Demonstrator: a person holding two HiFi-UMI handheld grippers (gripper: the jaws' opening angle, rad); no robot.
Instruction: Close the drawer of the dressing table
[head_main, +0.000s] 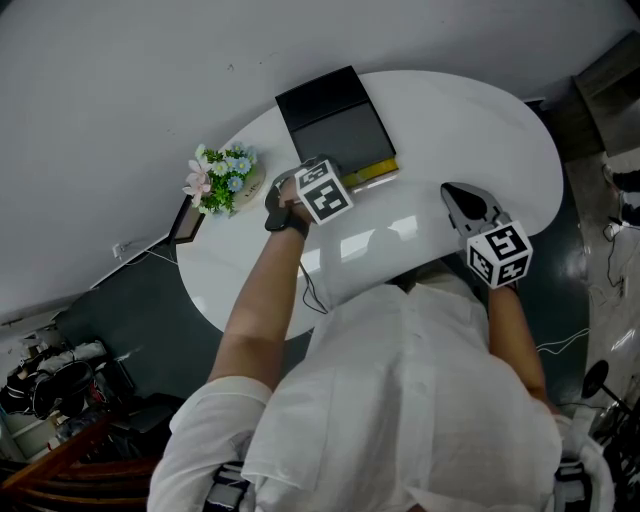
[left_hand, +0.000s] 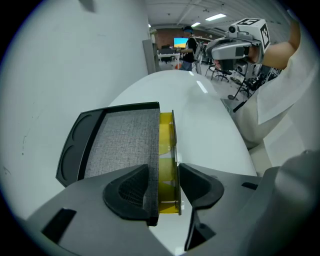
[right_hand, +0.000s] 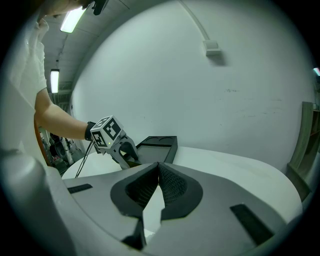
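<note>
On the white dressing table (head_main: 450, 120) lies a black box (head_main: 335, 120) with a grey fabric top (left_hand: 122, 142). Its yellow drawer (left_hand: 166, 145) sticks out a little at the near side (head_main: 372, 176). My left gripper (left_hand: 167, 172) points steeply down at that side, open. Its jaws straddle the box edge and the drawer's clear front, and a thin gap shows at the right pad. My right gripper (right_hand: 158, 172) hovers over the table's right part (head_main: 470, 205), shut and empty. In the right gripper view the left gripper (right_hand: 127, 152) stands at the box (right_hand: 157, 145).
A small pot of flowers (head_main: 222, 178) and a dark frame (head_main: 187, 220) stand at the table's left end, by the grey wall. A cable (head_main: 310, 290) hangs over the near edge. The person stands close against the table's front edge.
</note>
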